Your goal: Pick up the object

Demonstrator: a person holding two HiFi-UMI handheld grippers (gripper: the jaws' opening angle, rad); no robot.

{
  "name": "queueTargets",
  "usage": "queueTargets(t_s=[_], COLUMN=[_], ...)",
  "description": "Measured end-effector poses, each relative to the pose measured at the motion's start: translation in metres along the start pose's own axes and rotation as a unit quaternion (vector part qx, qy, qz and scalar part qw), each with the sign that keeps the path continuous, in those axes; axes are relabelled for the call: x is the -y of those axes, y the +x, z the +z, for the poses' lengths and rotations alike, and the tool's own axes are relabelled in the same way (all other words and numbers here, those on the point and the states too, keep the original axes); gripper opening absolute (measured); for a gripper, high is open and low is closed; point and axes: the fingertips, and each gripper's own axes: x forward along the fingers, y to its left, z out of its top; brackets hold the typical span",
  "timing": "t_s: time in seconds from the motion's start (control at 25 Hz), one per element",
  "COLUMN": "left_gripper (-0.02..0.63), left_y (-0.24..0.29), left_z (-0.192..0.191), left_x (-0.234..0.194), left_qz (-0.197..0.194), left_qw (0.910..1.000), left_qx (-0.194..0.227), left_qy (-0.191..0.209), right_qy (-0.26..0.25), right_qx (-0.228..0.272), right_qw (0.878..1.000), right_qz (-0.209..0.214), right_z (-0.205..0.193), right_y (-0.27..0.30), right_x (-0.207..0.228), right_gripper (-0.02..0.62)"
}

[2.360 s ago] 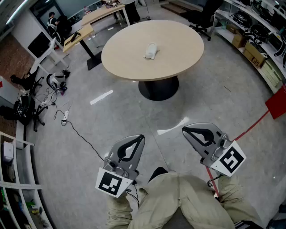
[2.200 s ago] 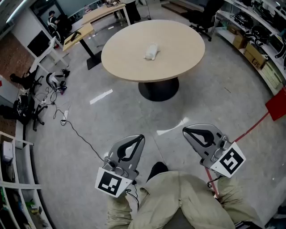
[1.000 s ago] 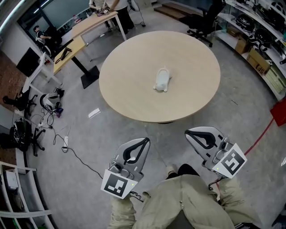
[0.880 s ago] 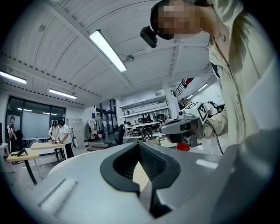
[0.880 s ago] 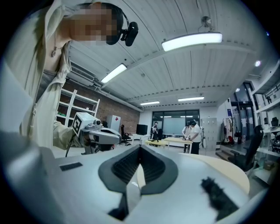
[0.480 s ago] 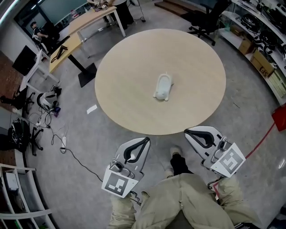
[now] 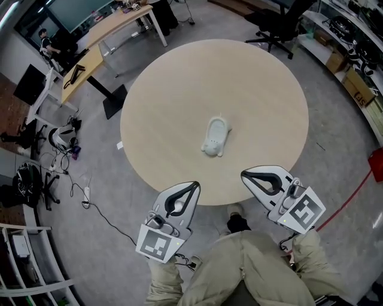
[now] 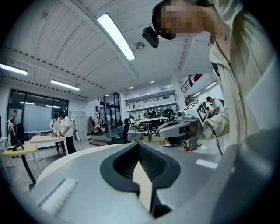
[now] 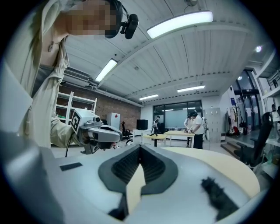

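Toy (image 7: 215,137): small and white, lying lengthwise near to far around the middle of the desk, well apart from both sets of jaws and touched by neither.
Left jaws: pressed together at the tips, with nothing pinched between them; the left gripper (image 7: 193,186) is held at the near rim of the desk, left of the person's legs.
Right jaws: also pressed together and pinching nothing; the right gripper (image 7: 245,174) is held at the near rim too, right of the legs, its tips pointing to the far left.
Markers: a black-and-white square marker (image 7: 157,245) sits at the near end of the left gripper, and another on the right one.
Desk (image 7: 161,89): round, with a pale wood top.
Person: light trousers (image 7: 239,272) fill the near edge between the grippers, and a dark shoe (image 7: 234,223) shows just below the desk rim.
Floor (image 7: 90,251): grey and glossy; cables (image 7: 84,191) trail at the left, and a red line (image 7: 347,203) runs at the right.
Far side: a long desk (image 7: 108,36) stands at the far left and a black chair (image 7: 278,18) at the far right.
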Motion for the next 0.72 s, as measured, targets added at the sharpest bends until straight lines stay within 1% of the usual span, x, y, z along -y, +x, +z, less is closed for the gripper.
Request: queueTargets(t_s=[0.16,0.36,0.56,0.72], left_gripper=[0.006,0.006,0.006,0.006], left_y=[0.017,0.037,0.043,0.049], left_z=[-0.006,-0.012,-0.017,-0.025], left_x=[-0.013,-0.025,-0.044,-0.054], left_qz=[0.007,0.006,0.003,-0.005], left_qw=[0.9999,0.9998,0.9995,0.9992], left_qx=[-0.009,-0.015,-0.019,-0.027], left_qy=[-0.004,-0.015,-0.023,-0.028], right_qy=[0.004,0.01,0.015,0.035], right_qx=[-0.009,-0.014,-0.025,-0.034], right_qw=[1.0,1.0,0.999,0.999], right_qz=[0.01,0.019,0.024,0.02], right_z=[-0.01,-0.017,-0.024,-0.033], right_y=[0.01,0.025,0.046,0.056], right_x=[0.023,0.044,0.051,0.056], right_gripper=[-0.005,-0.005,-0.005,-0.005])
